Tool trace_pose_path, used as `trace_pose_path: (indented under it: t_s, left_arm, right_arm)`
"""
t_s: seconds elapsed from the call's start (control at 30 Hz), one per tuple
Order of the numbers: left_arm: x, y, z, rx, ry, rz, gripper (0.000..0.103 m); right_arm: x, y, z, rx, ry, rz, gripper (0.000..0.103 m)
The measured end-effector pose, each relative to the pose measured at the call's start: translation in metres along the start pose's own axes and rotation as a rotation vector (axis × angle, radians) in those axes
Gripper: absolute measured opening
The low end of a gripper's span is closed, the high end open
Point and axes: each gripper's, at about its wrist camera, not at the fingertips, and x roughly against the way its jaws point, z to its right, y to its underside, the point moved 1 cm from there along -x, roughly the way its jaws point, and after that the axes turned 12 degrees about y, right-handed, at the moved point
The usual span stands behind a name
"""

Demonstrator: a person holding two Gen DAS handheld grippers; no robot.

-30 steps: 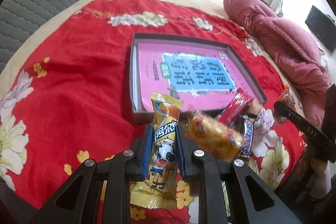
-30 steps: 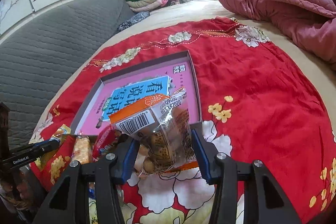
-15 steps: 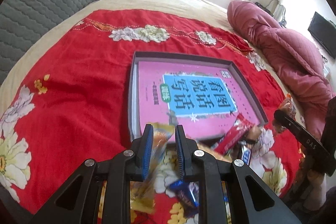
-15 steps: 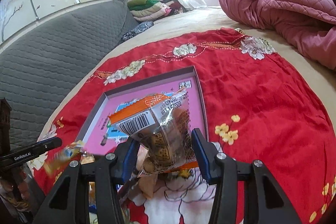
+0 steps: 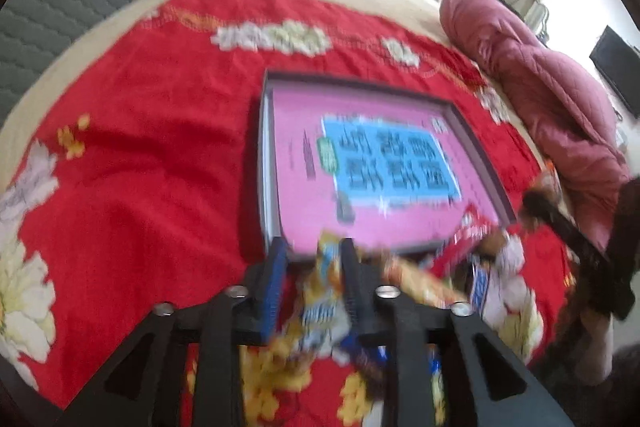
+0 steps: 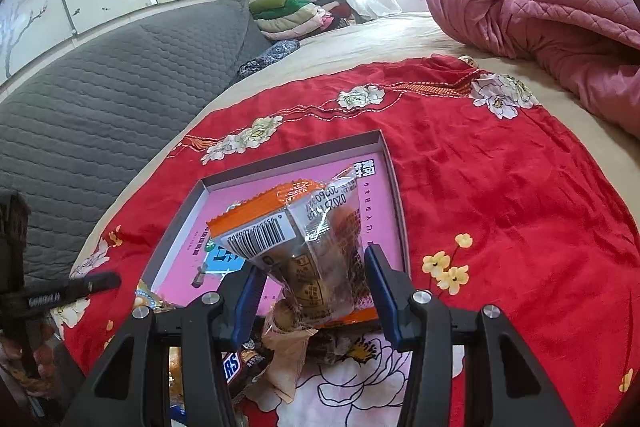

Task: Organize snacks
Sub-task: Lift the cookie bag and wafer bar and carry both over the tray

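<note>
In the left wrist view, which is blurred, the left gripper [image 5: 314,281] fills the lower middle of the frame, its jaws opening with a yellow, cartoon-printed snack packet [image 5: 326,301] between the blue pads; the packet sits against the right-hand pad with a gap showing at the left-hand pad, so it looks released rather than clenched. Just right of it, a heap of mixed snack wrappers [image 5: 452,275] lies on the red floral bedspread [image 5: 132,163], touching the near edge of the shallow grey-rimmed box with a pink printed bottom [image 5: 266,163], which takes up the centre of the frame. At the right edge the other black gripper shows blurred, and a crumpled pink quilted blanket [image 5: 540,83] lies in the upper right. In the right wrist view, the right gripper [image 6: 316,279] in the lower middle has its jaws grasping a clear plastic snack bag with an orange top strip and a barcode [image 6: 308,247], held up over the near end of the same pink-bottomed box [image 6: 394,183]. Below the jaws more snacks lie on the bedspread [image 6: 500,167], among them a brown chocolate bar wrapper [image 6: 236,367] at lower left. A grey quilted headboard [image 6: 100,107] fills the left of the frame, folded clothes [image 6: 296,7] are stacked at upper centre, and the pink blanket [image 6: 560,11] is at upper right.
</note>
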Motion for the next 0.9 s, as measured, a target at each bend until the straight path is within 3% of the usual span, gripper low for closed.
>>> trace_pose_path:
  t_s: [0.07, 0.13, 0.5, 0.57, 0.77, 0.9]
  left_arm:
    - [0.000, 0.010, 0.000, -0.011, 0.027, -0.023, 0.047]
    - [-0.003, 0.017, 0.001, -0.019, 0.044, -0.045, 0.050]
    - [-0.037, 0.036, -0.003, -0.028, -0.025, -0.137, 0.050]
    - [-0.043, 0.039, -0.006, -0.028, -0.048, -0.153, 0.032]
    - [-0.042, 0.038, -0.008, -0.021, -0.047, -0.145, 0.024]
    - [-0.026, 0.028, 0.000, -0.039, -0.028, -0.089, 0.019]
  right_arm:
    - [-0.001, 0.000, 0.001, -0.003, -0.007, -0.003, 0.050]
    - [-0.002, 0.000, 0.001, -0.001, -0.005, -0.004, 0.050]
    - [-0.007, -0.001, 0.001, 0.004, 0.008, -0.009, 0.050]
    - [-0.008, -0.002, 0.000, 0.007, 0.007, -0.009, 0.050]
    - [-0.010, -0.002, -0.002, 0.014, 0.004, -0.008, 0.050]
    - [-0.010, -0.004, -0.003, 0.017, 0.002, 0.000, 0.050]
